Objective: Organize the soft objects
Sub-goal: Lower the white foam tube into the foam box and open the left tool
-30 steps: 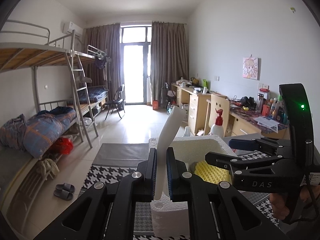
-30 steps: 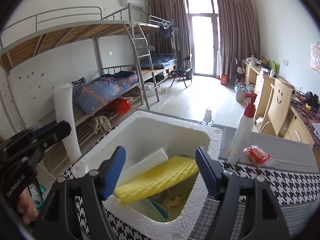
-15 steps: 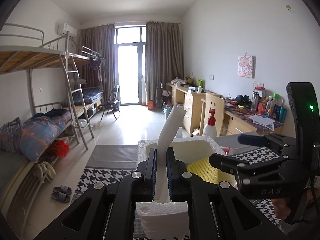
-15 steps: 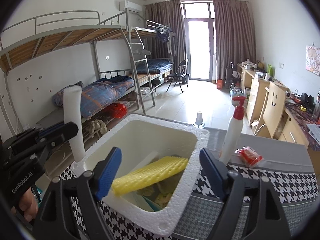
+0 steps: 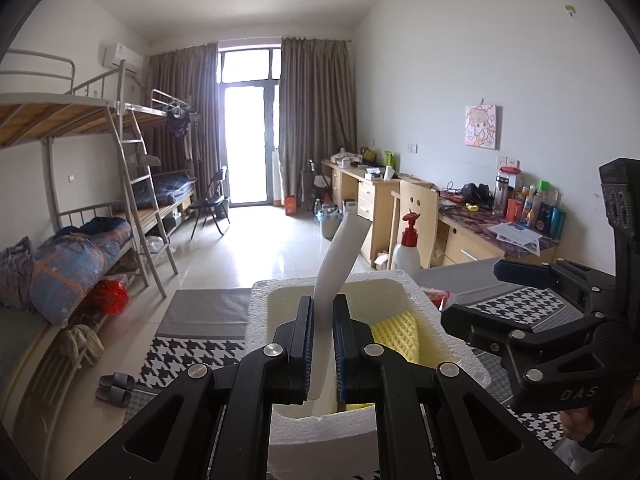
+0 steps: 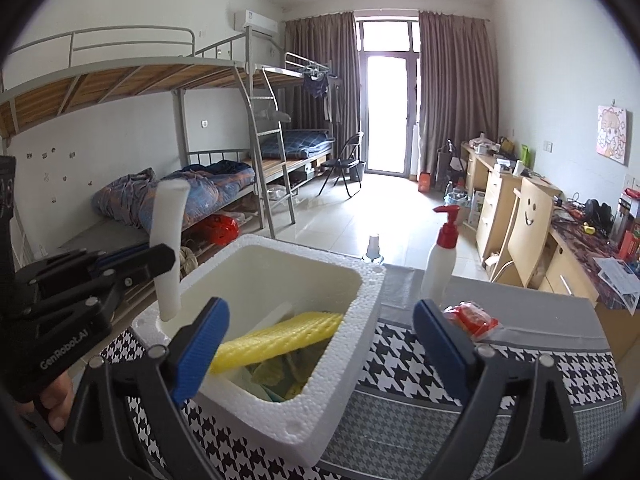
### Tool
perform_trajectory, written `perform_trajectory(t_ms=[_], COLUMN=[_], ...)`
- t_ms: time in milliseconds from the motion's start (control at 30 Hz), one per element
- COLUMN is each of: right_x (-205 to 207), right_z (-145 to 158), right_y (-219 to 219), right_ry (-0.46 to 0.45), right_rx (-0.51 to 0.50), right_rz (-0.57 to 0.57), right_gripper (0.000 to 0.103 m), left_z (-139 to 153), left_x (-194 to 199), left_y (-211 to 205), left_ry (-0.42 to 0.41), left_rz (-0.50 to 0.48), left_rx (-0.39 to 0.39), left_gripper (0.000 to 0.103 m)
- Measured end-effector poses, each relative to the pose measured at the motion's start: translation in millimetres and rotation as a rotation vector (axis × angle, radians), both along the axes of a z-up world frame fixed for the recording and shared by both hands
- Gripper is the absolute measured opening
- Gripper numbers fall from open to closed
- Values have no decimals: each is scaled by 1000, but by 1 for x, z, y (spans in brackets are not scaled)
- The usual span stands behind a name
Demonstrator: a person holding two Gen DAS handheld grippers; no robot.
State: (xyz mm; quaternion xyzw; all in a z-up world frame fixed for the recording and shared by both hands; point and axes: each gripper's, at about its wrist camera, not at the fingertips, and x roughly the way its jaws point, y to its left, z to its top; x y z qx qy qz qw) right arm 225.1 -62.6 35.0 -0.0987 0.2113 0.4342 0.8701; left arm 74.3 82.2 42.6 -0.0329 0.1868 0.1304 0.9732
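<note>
Two views recorded. Left wrist view: left gripper (image 5: 321, 340) clamped on white foam strip (image 5: 337, 272), strip standing tilted above white foam box (image 5: 460, 350); yellow foam sheet (image 5: 396, 334) lying inside box; right gripper (image 5: 476, 296) at right.

Right wrist view: right gripper (image 6: 320, 344) spread wide, jaws just opening, gripping nothing, near box corner between them. Yellow foam sheet (image 6: 276, 340) resting in box (image 6: 344, 344) on houndstooth cloth (image 6: 404, 364). Pump bottle (image 6: 440, 260) behind box; red packet (image 6: 474, 318) beside bottle.
</note>
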Motion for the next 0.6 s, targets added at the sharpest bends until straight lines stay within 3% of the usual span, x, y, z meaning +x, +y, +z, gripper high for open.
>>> perform_trajectory(t_ms=[600], right_x=[12], right_z=[-7], right_y=[-36], right_ry=[23], right_rx=[22], right_rz=[-90], right_gripper=[95], left_z=[-2], left_x=[22], left_y=[-9], left_ry=[40], left_rz=[-55], left_rx=[-12], left_gripper=[10])
